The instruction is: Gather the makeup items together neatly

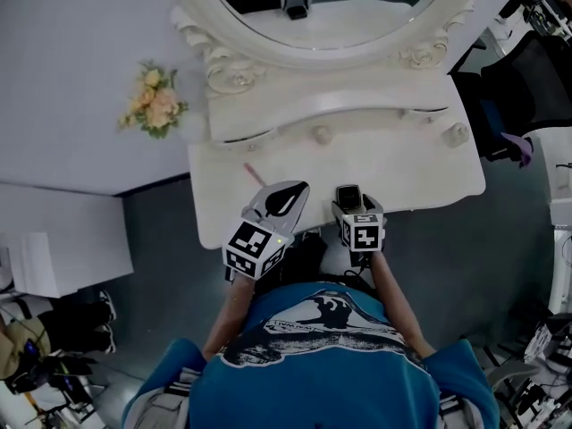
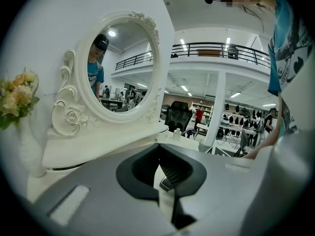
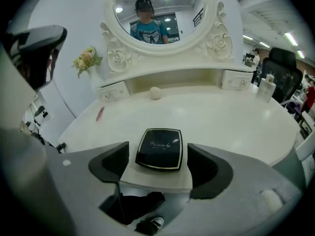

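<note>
Between wide-spread jaws of the right tool [image 3: 157,155], framed the black compact [image 3: 159,146], untouched; held left tool [image 2: 160,154] shut, farther off.

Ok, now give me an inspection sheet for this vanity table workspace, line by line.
Surface: white vanity table, mostly bare.
Job's things: black compact at the front edge; pink stick at the left; white bottle at the right end.
Clutter: small round ball below the mirror; flowers.
Grippers: left gripper jaws together, empty; right gripper jaws apart either side of the compact, not touching it.
Cables: nothing seen.
Surroundings: black office chair, open hall.
</note>
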`<state>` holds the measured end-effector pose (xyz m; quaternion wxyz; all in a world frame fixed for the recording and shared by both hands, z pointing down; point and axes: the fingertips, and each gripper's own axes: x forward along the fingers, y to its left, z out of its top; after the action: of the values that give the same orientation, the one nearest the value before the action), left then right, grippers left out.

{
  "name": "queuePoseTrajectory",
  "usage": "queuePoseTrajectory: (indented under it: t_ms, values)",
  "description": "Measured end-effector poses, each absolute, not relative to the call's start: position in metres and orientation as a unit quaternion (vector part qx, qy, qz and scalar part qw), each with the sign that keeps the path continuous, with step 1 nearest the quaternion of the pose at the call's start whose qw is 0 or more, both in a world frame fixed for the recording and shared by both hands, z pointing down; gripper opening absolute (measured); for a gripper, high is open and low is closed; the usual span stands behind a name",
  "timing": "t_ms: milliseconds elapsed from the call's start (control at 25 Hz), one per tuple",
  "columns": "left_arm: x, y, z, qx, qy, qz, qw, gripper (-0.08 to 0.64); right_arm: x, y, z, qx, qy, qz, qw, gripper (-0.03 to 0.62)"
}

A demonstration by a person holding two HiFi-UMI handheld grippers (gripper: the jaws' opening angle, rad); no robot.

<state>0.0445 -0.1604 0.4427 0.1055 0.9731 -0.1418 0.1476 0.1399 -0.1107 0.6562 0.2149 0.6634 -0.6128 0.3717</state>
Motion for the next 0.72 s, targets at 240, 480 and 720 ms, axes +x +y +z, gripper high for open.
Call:
queuePoseTrajectory:
  t_ms: [240,480,720]
  values:
    - [0.039,-0.176,0.449,0.971,-0.148,0.149,0.114,0.012,0.150,-0.111,0.666,0.682,-0.577,0.375,0.248,0.314]
    - [0.031,-0.186,0.454,0.968,-0.158,0.147,0.125,0.012,0.152,-0.111,0.666,0.677,-0.570,0.387,0.259,0.314]
    - [0.030,-0.188,0.454,0.967,-0.171,0.143,0.126,0.012,0.154,-0.112,0.662,0.659,-0.571,0.425,0.243,0.311]
